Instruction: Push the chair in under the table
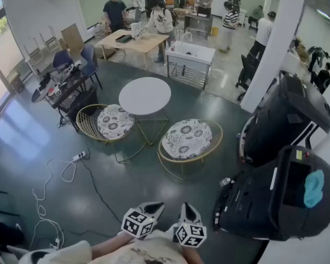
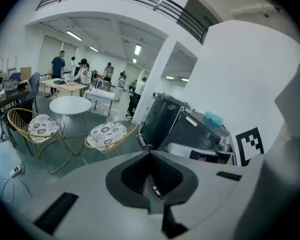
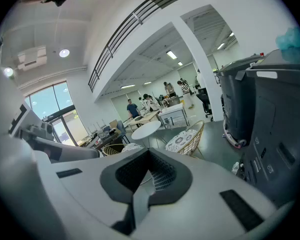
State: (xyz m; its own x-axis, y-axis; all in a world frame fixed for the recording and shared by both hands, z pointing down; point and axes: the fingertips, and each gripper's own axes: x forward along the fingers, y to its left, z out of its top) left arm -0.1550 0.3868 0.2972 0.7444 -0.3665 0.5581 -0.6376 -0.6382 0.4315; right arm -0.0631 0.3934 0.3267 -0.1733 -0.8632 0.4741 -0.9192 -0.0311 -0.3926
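Observation:
A round white table (image 1: 145, 95) stands on the dark floor. Beside it are two gold wire chairs with patterned cushions. The right chair (image 1: 188, 139) sits pulled out at the table's front right. The left chair (image 1: 109, 122) is at its front left. Both show small in the left gripper view, table (image 2: 70, 104) and right chair (image 2: 108, 135), and in the right gripper view, right chair (image 3: 186, 138). My left gripper (image 1: 152, 207) and right gripper (image 1: 188, 209) are shut and empty, held close to my body, well short of the chairs.
Two large black machines (image 1: 280, 194) stand at the right by a white pillar (image 1: 275, 43). A power strip and white cables (image 1: 71, 164) lie on the floor at the left. A cluttered desk (image 1: 60, 87) and several people at tables fill the back.

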